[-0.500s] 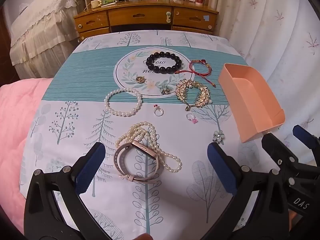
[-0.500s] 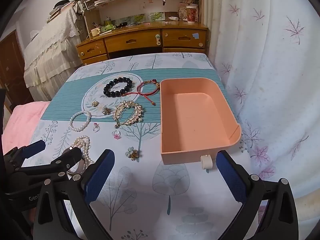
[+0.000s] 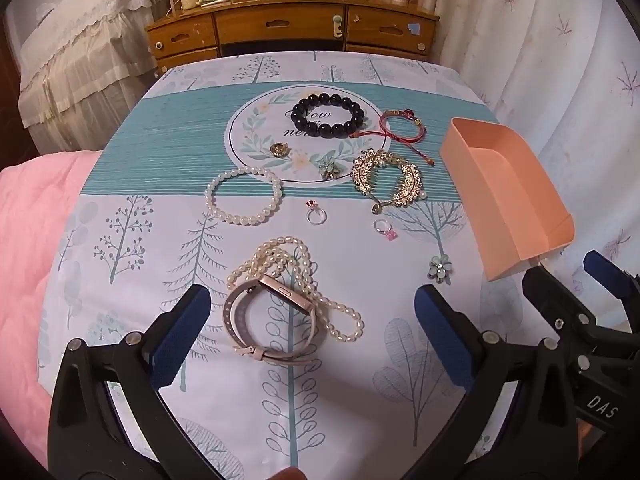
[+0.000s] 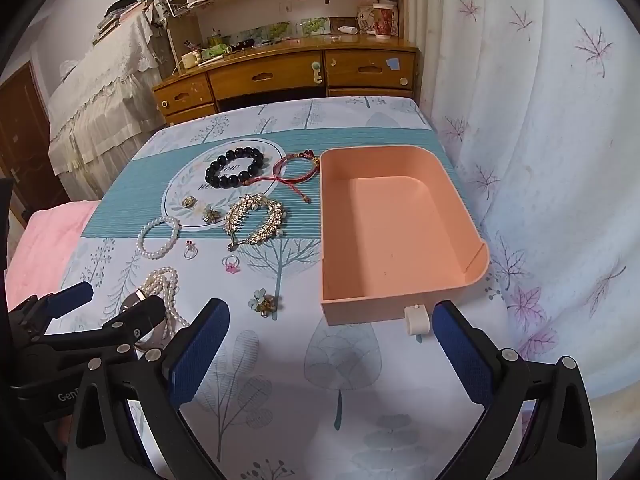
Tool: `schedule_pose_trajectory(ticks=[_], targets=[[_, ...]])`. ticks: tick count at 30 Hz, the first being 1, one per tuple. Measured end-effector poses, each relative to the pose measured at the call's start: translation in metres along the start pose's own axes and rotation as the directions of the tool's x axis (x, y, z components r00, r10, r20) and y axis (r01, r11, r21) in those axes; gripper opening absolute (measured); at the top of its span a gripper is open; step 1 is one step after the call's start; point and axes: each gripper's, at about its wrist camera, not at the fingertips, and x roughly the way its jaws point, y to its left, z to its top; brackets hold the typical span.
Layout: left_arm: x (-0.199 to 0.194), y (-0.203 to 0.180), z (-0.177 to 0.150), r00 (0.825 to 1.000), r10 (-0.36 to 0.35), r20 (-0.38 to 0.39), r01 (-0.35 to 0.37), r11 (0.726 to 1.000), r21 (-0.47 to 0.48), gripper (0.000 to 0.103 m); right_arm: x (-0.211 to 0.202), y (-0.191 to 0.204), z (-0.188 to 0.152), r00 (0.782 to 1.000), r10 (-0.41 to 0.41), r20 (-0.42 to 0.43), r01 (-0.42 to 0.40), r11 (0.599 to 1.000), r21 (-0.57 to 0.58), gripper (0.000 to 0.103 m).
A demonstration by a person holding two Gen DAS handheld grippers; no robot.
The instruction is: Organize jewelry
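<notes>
Peach-orange plastic tray (image 4: 400,220). White tablecloth (image 3: 340,380) printed with grey-teal trees, teal striped band. Glossy black bead bracelet (image 3: 328,115). Red cord bracelet (image 3: 400,125). White pearl bracelet (image 3: 243,196). Gold leaf hair comb (image 3: 386,174). Rose-gold watch (image 3: 272,320), beige strap. Pink blanket (image 3: 32,240).

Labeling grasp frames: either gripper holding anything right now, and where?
Nothing held. Left gripper open above the watch; right gripper open over bare cloth by the tray.

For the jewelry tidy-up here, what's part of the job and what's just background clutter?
Part of the job:
peach tray
black bead bracelet
red cord bracelet
gold leaf hair comb
pearl bracelet
pearl necklace
pink watch

Just lying about:
wooden desk
pink blanket
curtain
</notes>
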Motion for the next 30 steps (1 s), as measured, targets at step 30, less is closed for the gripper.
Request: schedule_pose_trajectory(ticks=[30], targets=[[0.0018, 0.0003, -0.0017, 1.0, 0.007, -0.02, -0.007, 1.0, 0.002, 0.101, 0.0043, 0.0004, -0.0026, 1.0, 0.009, -0.024, -0.009, 1.0, 0.005, 0.103]])
